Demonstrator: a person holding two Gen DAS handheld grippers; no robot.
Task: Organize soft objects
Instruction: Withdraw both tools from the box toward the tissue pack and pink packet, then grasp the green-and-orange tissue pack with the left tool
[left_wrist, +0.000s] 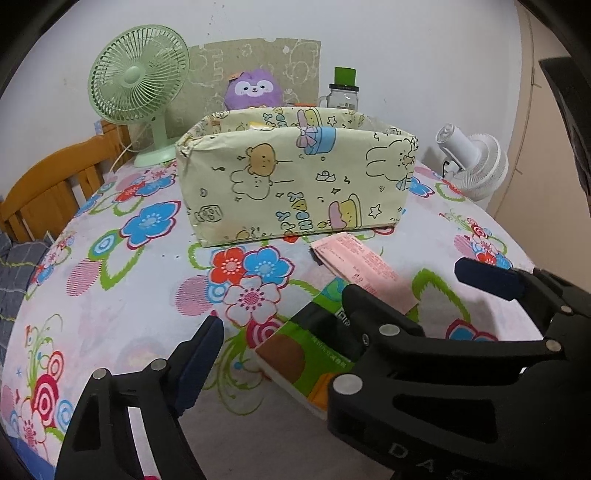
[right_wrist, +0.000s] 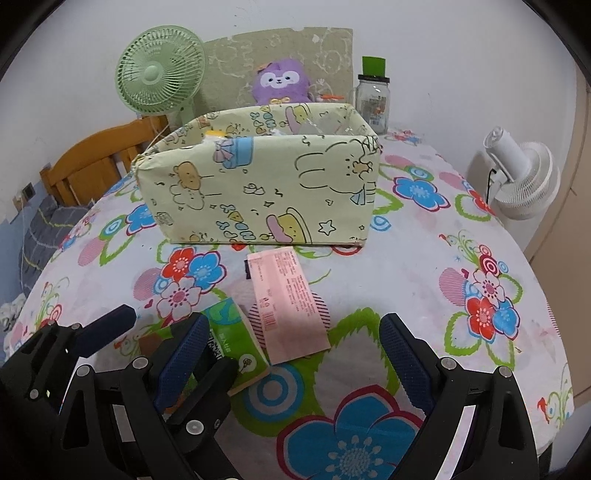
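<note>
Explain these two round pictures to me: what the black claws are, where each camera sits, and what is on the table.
Each picture comes from a camera mounted on a hand-held gripper, looking along its two fingers. The left gripper and the right gripper are both open and hold nothing. On the flowered tablecloth lie a green tissue pack, between the left gripper's fingers but not pinched, and a pink packet beside it. Behind stands a cartoon-print box. Further back are a purple plush toy, a green fan, a jar and a white fan.
</note>
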